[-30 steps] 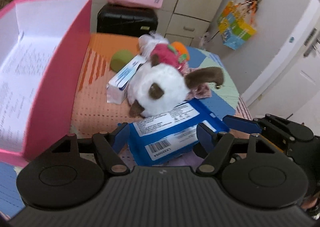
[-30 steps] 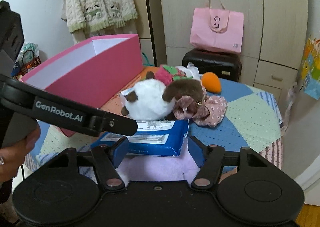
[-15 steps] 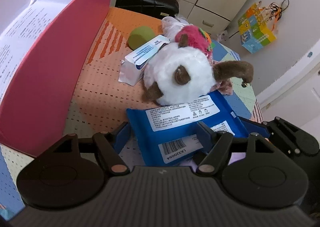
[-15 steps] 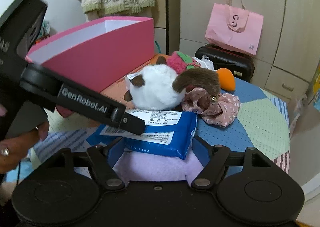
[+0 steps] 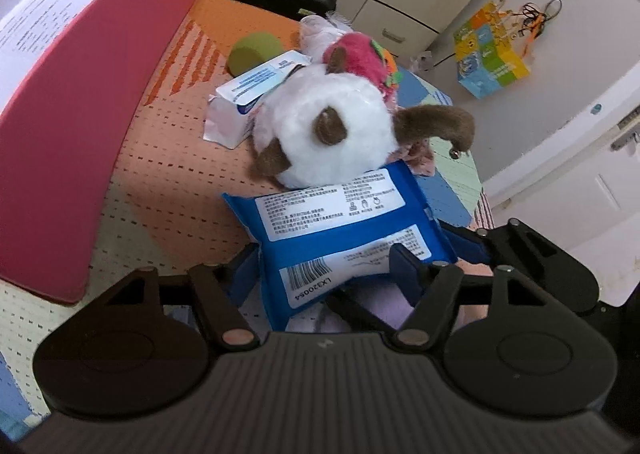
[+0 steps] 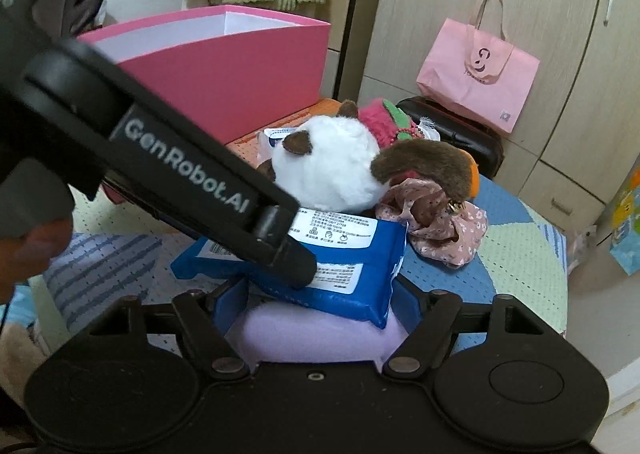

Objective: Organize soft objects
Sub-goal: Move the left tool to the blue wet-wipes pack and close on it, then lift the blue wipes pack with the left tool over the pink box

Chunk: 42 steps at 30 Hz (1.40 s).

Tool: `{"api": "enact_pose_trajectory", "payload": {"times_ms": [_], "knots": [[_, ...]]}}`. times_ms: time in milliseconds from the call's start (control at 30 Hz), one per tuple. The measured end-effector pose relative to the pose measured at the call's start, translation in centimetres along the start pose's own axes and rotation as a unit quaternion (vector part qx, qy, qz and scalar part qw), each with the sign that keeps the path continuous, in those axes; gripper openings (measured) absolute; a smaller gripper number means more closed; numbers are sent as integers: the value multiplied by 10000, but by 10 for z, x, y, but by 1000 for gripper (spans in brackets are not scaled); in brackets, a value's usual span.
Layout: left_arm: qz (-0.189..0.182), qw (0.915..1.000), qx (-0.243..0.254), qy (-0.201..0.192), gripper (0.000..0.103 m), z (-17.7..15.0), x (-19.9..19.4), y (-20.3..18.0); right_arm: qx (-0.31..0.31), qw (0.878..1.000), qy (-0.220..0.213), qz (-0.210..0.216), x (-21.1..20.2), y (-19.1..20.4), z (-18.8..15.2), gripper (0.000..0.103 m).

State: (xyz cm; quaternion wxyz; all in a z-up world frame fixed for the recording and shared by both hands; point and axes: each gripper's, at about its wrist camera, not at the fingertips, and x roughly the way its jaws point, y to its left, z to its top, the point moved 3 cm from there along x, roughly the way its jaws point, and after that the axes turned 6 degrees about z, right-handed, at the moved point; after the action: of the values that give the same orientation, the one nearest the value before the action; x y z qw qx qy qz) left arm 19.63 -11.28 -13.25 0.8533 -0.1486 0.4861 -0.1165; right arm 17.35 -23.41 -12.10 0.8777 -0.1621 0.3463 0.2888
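Two grippers crowd one spot, and I judge that the main risk. My left gripper (image 5: 324, 266) has its jaws closing around the glossy blue plastic wipes pack (image 5: 340, 234); I cannot tell whether the pads press it yet. My right gripper (image 6: 316, 306) stands about half open, straddling the soft lilac cushion-like lump (image 6: 316, 338) beneath that pack, near the table's front edge; contact is unclear. Slick film could slide off the rounded lump, or the tools could collide. Behind, the fluffy white-and-brown round plush toy (image 5: 332, 134) touches the pack and might be dragged. The stiff pink cardboard box (image 5: 68, 126) waits along the table's left edge.
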Motion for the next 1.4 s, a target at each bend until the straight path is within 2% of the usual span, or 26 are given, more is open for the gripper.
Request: {"api": "enact_pose_trajectory", "payload": {"times_ms": [100,400,533,767,900,1200,1400], "knots": [[-11,9998,138,-117,62,-4,-4,-3,16,9999,-40,-153,-3,5,0,75],[112,9956,860,-344,62,-11,-29,-15,219,9992,-130,-301,-25,23,3,75],[240,9911,1254,-370,62,-19,-45,-19,263,9990,-159,-312,-36,33,6,75],[197,9882,1422,-531,62,-21,-77,-13,203,9984,-377,-380,-55,54,15,76],[222,9862,1554,-524,62,-26,-92,-10,304,9985,-345,-309,-62,63,22,76],[281,9887,1439,-301,64,-41,-116,14,302,9994,-152,-9,-67,93,27,76],[150,9881,1528,-39,64,-47,-136,35,202,9997,-20,116,-71,122,34,77]]}}
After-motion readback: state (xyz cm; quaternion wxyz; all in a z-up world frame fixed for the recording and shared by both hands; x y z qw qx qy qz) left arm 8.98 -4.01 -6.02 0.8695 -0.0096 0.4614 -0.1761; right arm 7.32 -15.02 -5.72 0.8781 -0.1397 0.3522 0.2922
